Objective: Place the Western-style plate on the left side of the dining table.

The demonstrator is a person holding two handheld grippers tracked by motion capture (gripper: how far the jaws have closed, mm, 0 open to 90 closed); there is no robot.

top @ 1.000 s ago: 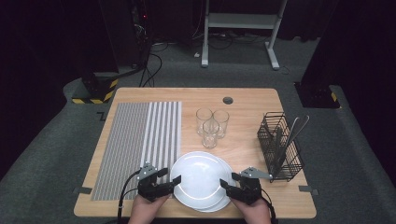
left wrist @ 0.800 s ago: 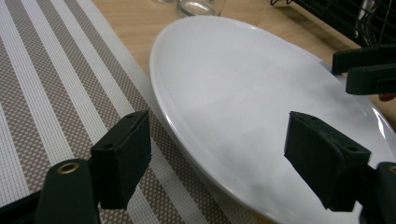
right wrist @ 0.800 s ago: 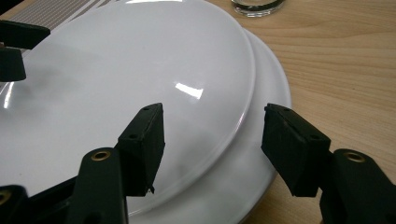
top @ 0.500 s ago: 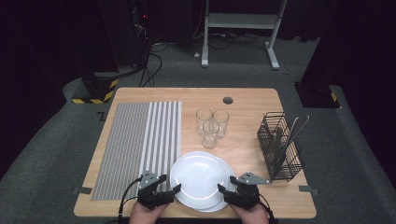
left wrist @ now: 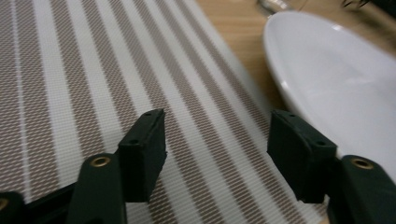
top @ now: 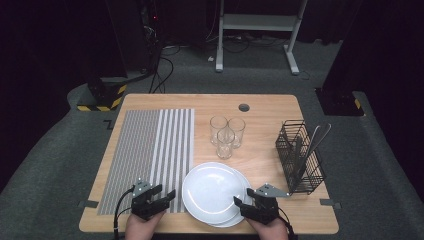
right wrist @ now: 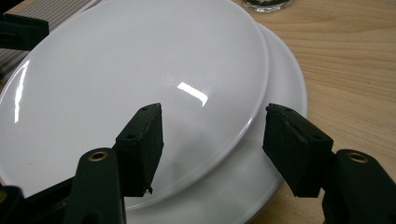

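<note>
1. Stack position. Two white plates sit at the near edge of the tabletop, the top plate shifted left of the bottom plate, whose rim shows only as a crescent on the right and near side. Because the stack is offset, a lift at one rim may drag or tip the plate below.

2. Right gripper. Its jaws stand wide and empty, straddling the right rim of the top plate where it overhangs the bottom plate. Closing here risks pinching both rims together, or sliding off the glossy glaze, since the jaws meet a thin, sloped edge.

3. Left gripper. Its jaws are also wide and empty, hovering over the striped placemat just beside the left rim of the top plate. A closing motion at this height may catch the woven placemat rather than the plate.

4. Uneven lift. If one gripper bites before the other, the plate probably tilts and slips toward the near tabletop edge.

5. Neighbours. Three glasses stand close behind the stack, and a wire cutlery basket stands to its right; a forward push on the plates could knock the glasses.
</note>
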